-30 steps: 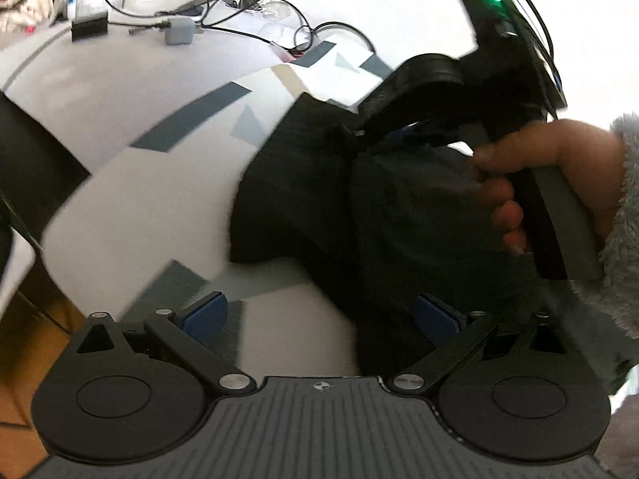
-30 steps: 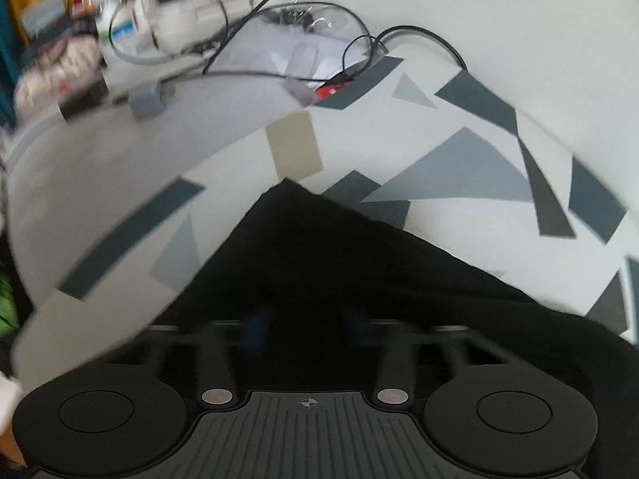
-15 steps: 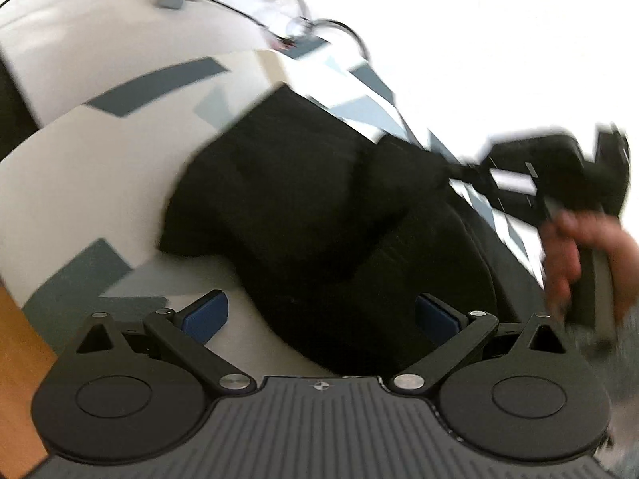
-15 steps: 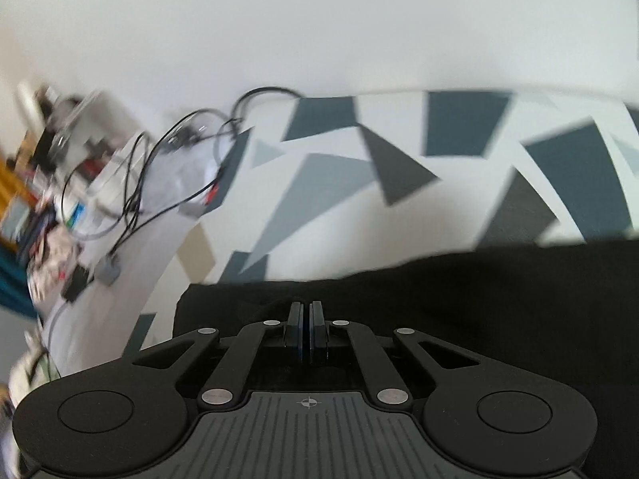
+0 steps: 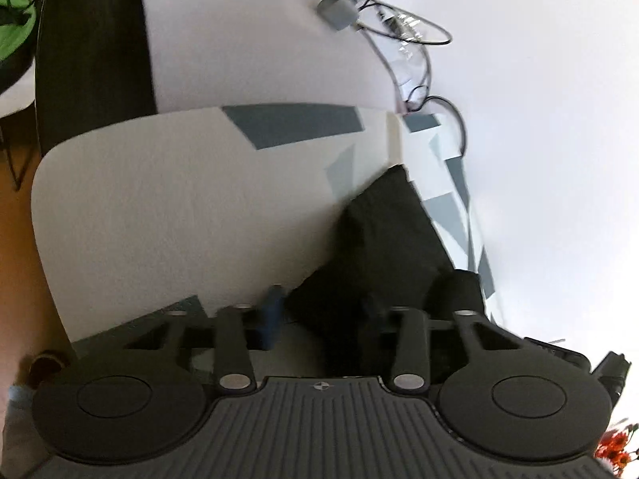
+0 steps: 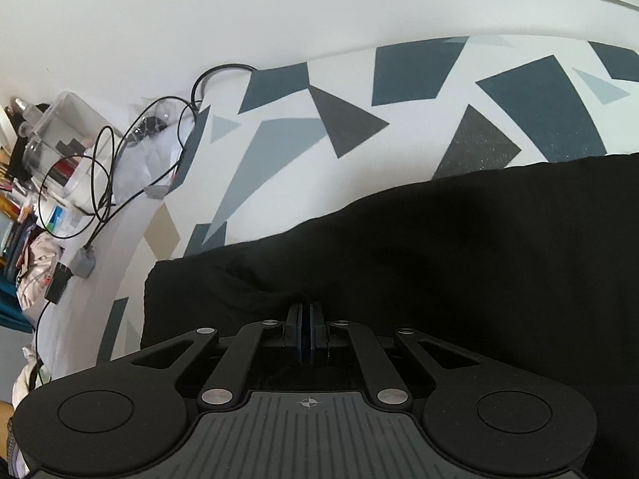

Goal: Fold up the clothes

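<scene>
A black garment lies on a white table cover with grey and blue patches. In the left wrist view my left gripper is open, its fingers partly drawn in, with the garment's near corner between them; that view is blurred. In the right wrist view the black garment fills the lower right over the table cover. My right gripper is shut on a small pinched ridge of the cloth near its left edge.
Black cables and a grey adapter lie past the cover's left end, beside a clear plastic box and clutter. A white wall runs behind the table. The left wrist view shows wooden floor beyond the table's rounded edge.
My right gripper closed on the garment and turned to face the wall. My left gripper swung down to the garment's near corner, and its fingers have come closer together.
</scene>
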Tool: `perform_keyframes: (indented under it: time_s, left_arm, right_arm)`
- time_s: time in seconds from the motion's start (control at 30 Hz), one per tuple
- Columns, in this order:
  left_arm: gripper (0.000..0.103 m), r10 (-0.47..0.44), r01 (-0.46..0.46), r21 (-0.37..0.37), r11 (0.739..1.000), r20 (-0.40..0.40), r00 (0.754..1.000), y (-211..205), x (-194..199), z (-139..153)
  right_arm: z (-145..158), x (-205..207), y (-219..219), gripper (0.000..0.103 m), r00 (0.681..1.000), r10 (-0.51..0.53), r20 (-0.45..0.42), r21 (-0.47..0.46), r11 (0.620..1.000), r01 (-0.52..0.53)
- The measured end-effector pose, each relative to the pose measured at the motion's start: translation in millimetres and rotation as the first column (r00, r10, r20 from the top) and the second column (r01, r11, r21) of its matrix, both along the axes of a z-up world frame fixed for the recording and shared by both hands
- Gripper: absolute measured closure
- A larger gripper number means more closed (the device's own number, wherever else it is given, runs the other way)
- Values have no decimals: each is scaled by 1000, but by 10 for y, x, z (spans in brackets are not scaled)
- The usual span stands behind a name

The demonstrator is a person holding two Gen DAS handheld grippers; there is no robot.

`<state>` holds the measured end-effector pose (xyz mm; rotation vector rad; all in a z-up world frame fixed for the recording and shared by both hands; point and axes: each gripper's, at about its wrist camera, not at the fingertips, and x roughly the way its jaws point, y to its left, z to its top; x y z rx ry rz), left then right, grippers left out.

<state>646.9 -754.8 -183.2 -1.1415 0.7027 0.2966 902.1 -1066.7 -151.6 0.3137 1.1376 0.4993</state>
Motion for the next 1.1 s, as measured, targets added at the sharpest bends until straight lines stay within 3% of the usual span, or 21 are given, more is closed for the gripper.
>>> perform_keyframes:
  time_s: [0.07,0.23,0.33,0.43,0.5,0.57,0.7,0.8,0.9,0.93,1.0,1.1]
  left_arm:
    - [85,-11,11,-8,1000,2,1000,24,35,-19]
    - [87,-11,12,142,990,-8,1000,-14,-69,195]
    - [86,-38,50,215,975,-58,998,-63,-78,243]
    - [59,-74,104,278,955,-117,990,-89,-56,287]
    - [31,-81,114,337,934,-112,990,-92,-98,371]
    - [28,-81,101,393,914,-65,995,-91,-195,473]
    - [28,-242,213,359,909,39,969,-113,-236,544]
    - [28,-409,371,325,870,54,911,-289,-148,489]
    - [28,-499,471,301,829,18,867,-529,-36,357]
    - [28,-511,486,296,822,7,860,-594,-11,316]
    - [22,-486,457,305,835,23,874,-647,-25,316]
    - [22,-467,434,275,858,63,882,-647,-7,349]
  right_arm:
    - [5,-3,12,100,1000,-2,-1,0,1000,2]
    - [29,0,31,100,1000,-11,-4,9,1000,11]
    - [43,-2,40,99,1000,-10,-5,20,1000,10]
    - [47,-1,65,99,1000,-4,-7,24,1000,5]
    - [58,8,79,99,1000,-6,-8,33,999,6]
    - [89,25,88,99,1000,-9,-2,48,999,9]
    - [187,84,120,99,1000,-10,29,67,998,8]
    - [249,145,135,99,999,-18,50,70,997,14]
    - [281,145,171,99,998,3,56,69,998,-7]
    - [290,142,185,99,998,11,58,68,998,-15]
    - [310,137,212,97,998,28,61,66,997,-32]
    - [338,130,252,77,996,53,65,64,996,-58]
